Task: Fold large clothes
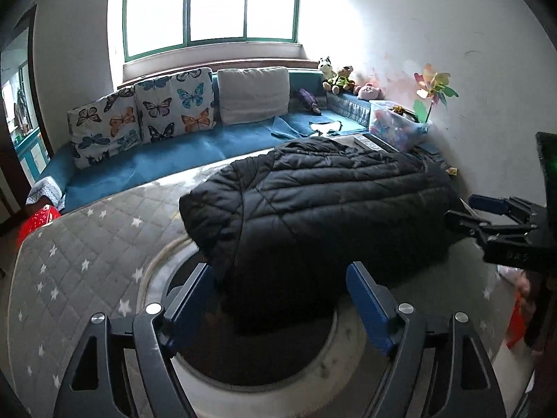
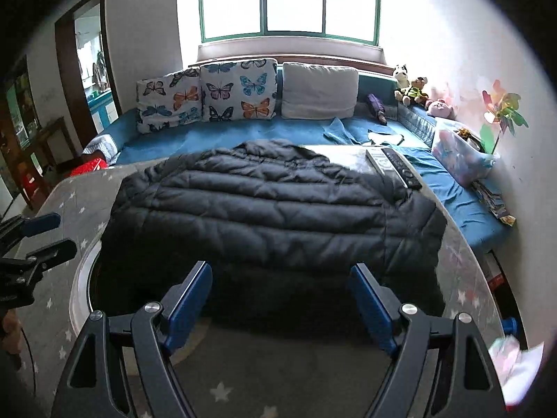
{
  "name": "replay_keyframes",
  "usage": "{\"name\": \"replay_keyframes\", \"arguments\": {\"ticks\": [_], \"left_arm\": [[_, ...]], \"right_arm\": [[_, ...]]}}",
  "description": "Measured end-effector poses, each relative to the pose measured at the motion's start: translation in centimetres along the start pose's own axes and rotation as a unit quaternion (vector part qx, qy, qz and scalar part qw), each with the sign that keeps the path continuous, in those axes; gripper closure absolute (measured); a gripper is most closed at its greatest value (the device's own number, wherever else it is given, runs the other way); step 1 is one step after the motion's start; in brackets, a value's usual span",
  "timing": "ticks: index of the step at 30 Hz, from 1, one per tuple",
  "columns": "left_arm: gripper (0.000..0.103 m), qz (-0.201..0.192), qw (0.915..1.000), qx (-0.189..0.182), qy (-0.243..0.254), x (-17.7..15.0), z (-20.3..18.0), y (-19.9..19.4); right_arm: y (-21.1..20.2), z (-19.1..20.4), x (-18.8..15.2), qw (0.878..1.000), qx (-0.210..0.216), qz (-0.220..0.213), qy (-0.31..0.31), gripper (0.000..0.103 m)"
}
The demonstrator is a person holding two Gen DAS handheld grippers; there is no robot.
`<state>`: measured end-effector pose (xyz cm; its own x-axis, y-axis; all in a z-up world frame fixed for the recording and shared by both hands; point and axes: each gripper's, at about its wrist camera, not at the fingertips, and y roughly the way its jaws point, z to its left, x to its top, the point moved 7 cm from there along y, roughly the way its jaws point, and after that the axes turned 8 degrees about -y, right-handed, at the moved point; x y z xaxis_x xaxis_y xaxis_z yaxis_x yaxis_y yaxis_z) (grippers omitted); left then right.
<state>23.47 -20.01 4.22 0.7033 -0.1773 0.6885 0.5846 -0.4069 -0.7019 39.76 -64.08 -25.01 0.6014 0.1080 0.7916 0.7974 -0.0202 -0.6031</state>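
Both tools, left (image 1: 280, 299) and right (image 2: 280, 299), released, above black jacket's (image 1: 330, 205) near edge on star-patterned mat (image 1: 80, 244).

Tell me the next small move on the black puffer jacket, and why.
Probably bring the left hand-held gripper down to the black puffer jacket's near edge for another fold. Both it and the right hand-held gripper are open and empty, and the jacket lies partly folded on the grey star-print cover.
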Motion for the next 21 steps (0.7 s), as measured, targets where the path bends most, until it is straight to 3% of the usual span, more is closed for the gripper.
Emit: {"name": "replay_keyframes", "arguments": {"ticks": [9, 21], "left_arm": [[0.018, 0.003, 0.9995, 0.023, -0.022, -5.3, 0.5, -5.2], [0.018, -0.005, 0.9975, 0.057, -0.042, -11.0, 2.3, -10.0]], "right_arm": [[-2.6, 3.7, -4.0, 0.999, -0.032, -0.009, -0.017, 0.014], [-5.8, 5.2, -7.0, 0.999, -0.011, -0.032, 0.038, 0.014]]}}
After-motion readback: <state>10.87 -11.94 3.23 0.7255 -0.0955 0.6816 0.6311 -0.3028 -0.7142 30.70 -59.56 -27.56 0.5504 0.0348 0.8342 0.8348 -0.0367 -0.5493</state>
